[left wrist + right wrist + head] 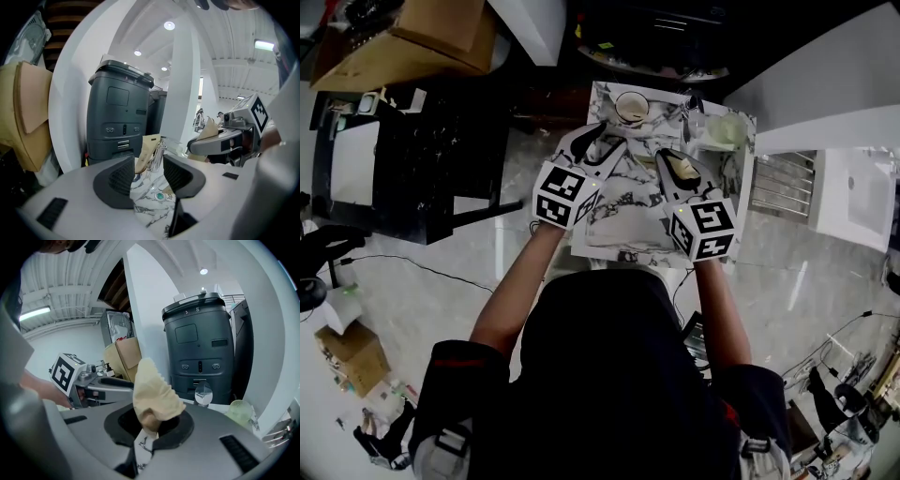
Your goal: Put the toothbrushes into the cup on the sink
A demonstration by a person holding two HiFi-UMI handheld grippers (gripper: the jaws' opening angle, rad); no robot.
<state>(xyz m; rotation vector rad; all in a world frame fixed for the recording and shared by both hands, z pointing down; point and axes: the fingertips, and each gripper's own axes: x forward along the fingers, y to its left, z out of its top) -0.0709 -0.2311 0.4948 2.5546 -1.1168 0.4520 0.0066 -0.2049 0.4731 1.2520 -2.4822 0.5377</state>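
pale glossy floor [431,309], white column [185,84], ceiling lights [169,25]

Black red-trimmed shirt [609,375], short sleeves [455,375]

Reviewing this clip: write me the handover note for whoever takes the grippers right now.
Left gripper: open, empty, aimed at the cup on the marble sink top.
Right gripper: shut on a cream paper packet, likely a wrapped toothbrush.
Done: a brown paper packet seems to stand in the cup already; the head view does not confirm it.
Left: carry the cream paper packet to the cup and drop it in.
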